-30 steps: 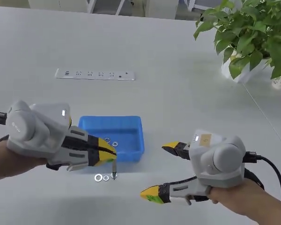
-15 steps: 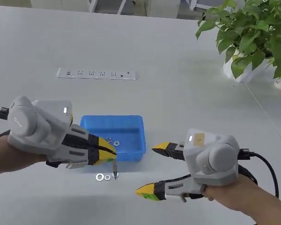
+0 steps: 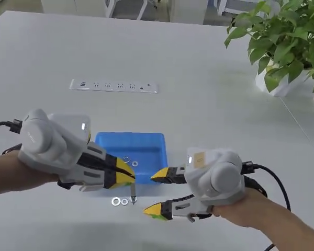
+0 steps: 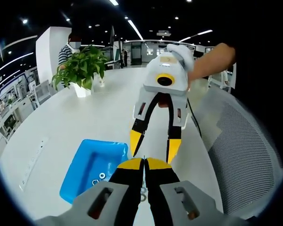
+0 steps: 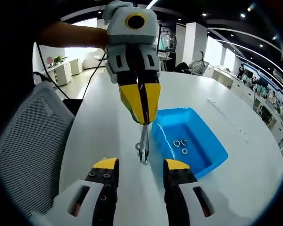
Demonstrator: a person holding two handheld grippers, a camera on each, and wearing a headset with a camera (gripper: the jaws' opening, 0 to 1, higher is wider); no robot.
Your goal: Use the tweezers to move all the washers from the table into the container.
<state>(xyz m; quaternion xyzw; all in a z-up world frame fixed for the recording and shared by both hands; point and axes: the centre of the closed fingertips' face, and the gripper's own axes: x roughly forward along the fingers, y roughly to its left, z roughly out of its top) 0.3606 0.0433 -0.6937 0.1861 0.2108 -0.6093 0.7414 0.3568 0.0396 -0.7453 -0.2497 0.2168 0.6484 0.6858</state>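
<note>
Blue container (image 3: 146, 149) lies just past the left gripper (image 3: 126, 178), whose jaws are clamped on the tweezers (image 3: 132, 196). 2 washers (image 3: 116, 201) rest on the table (image 3: 199, 104) beside the tweezer tips. The right gripper (image 3: 153, 193) faces it, jaws apart. The left gripper view has its own jaws pressed together. The right gripper view has 3 washers inside the container, right of the tweezers.
</note>
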